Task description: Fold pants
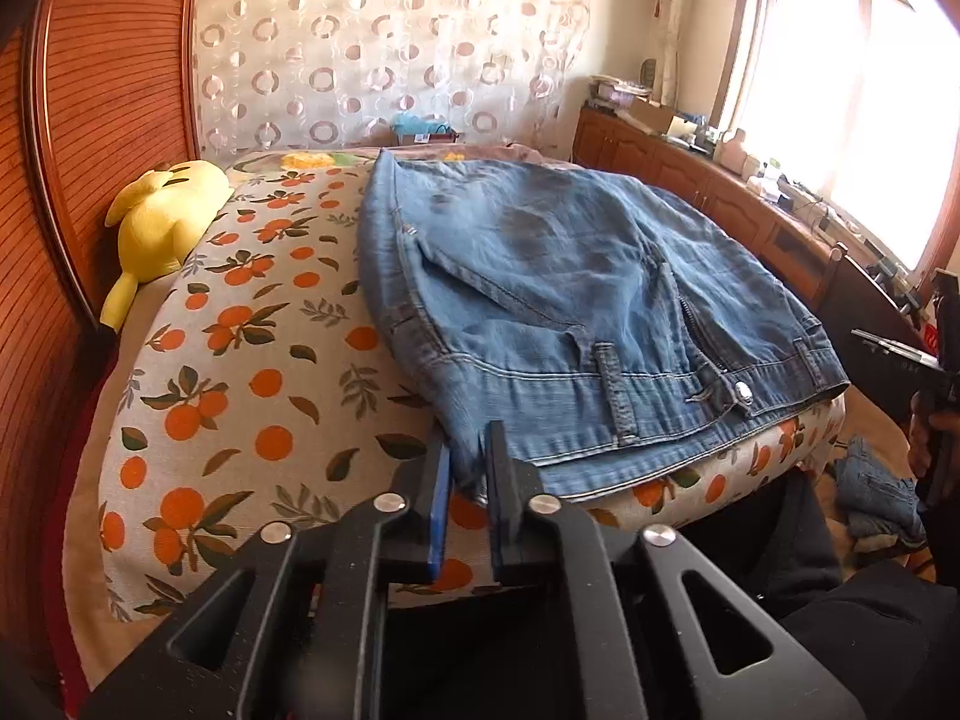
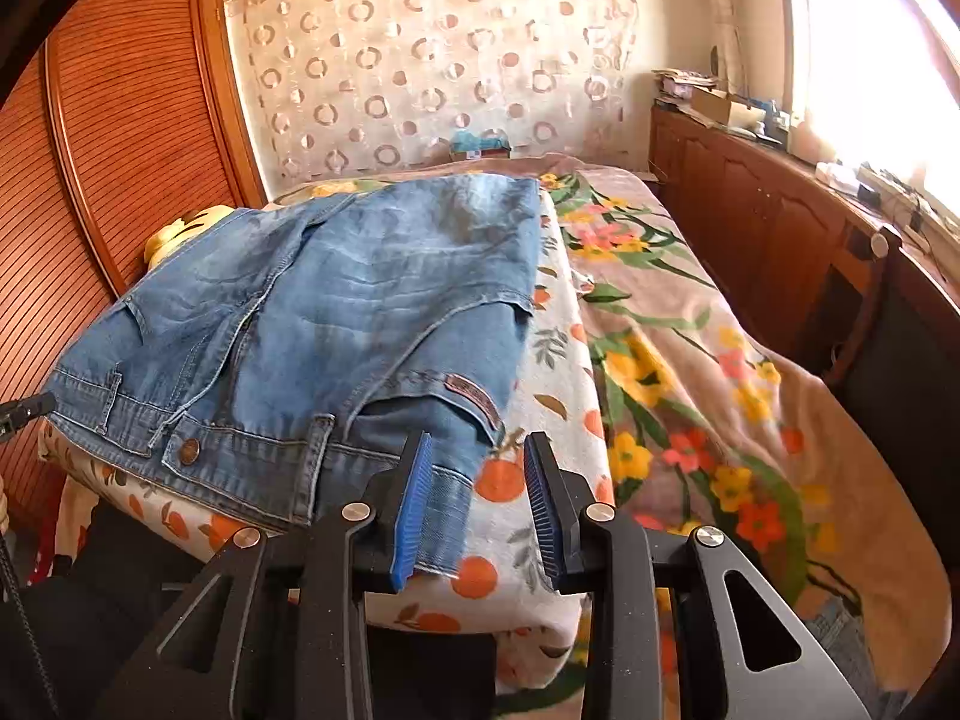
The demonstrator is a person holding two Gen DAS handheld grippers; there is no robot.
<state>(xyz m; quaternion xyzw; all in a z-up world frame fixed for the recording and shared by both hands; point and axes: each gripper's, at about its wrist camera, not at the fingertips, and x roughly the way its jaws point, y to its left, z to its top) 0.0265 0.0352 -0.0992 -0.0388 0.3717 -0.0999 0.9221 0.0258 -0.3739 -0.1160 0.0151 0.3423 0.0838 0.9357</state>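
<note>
Here, jeans overhanging bed edge, right gripper parted, clear

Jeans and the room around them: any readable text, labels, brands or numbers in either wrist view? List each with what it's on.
No text can be read in either view.
Brown patch on the jeans waistband: looks printed, too blurred to read.
Metal button on the jeans: any stamping is too small to tell.
Blue box behind the bed: has a label, too small to read.
Clutter on the wooden cabinet: no lettering can be made out.
</note>
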